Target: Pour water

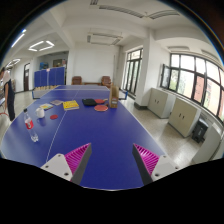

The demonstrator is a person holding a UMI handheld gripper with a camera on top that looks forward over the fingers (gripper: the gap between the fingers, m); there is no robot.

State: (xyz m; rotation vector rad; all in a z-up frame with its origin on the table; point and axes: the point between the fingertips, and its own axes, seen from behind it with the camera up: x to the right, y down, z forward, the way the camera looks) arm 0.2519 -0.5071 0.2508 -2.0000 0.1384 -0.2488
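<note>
While the tool (111,163) hangs spread and empty over the blue counter (110,135), the small clear cup (33,133), likely light, stiff and slippery, stands near the counter's left edge, best pinched mid-wall.

smooth matt blue table (110,135) top

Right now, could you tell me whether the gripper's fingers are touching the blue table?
Apart. The gripper view shows the open gripper held above the blue table, nothing between its fingers, with items clustered far beyond them.
</note>
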